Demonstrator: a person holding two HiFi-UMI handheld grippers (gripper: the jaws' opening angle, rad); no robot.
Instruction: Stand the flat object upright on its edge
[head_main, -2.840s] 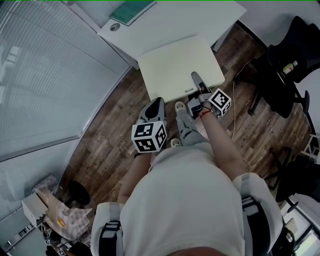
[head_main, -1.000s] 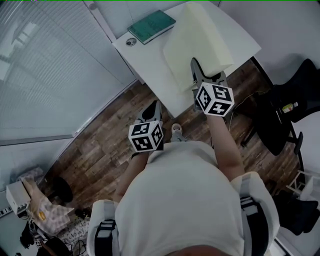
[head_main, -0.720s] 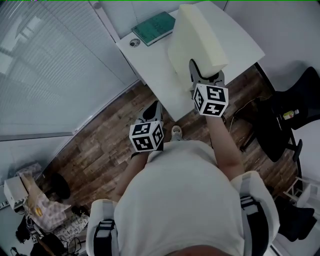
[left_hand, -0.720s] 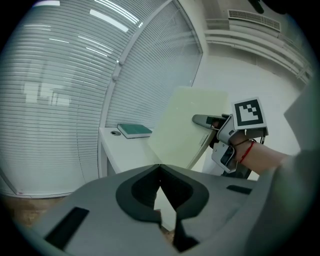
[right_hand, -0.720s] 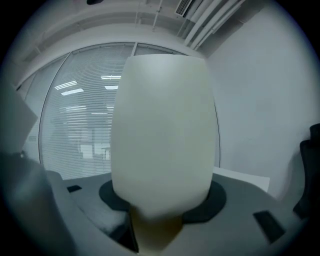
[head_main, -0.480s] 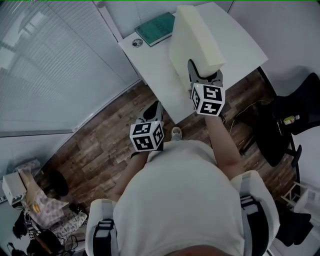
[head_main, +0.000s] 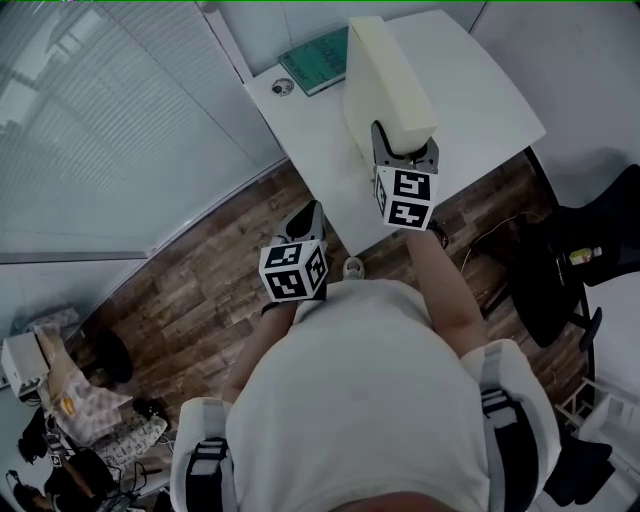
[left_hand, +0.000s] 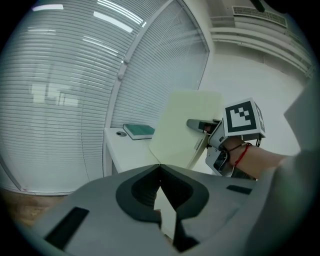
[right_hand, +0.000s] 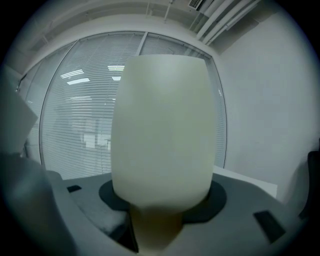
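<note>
Right hand-held gripper is clamped on the flat slab low down, at its near end. The slab is up on edge over the table but leaning; contact between its bottom edge and the table can't be confirmed.

Left hand-held gripper has its jaws together, empty, out over the floor and well apart from the slab, so no second support.

Risks:
- Letting go while it leans: likely topples back flat.
- Single low grip: tall slab may pivot in the jaws.
- Base sits near the table's front edge: a skid could drop it off.
- Falling away could hit the green book.
</note>
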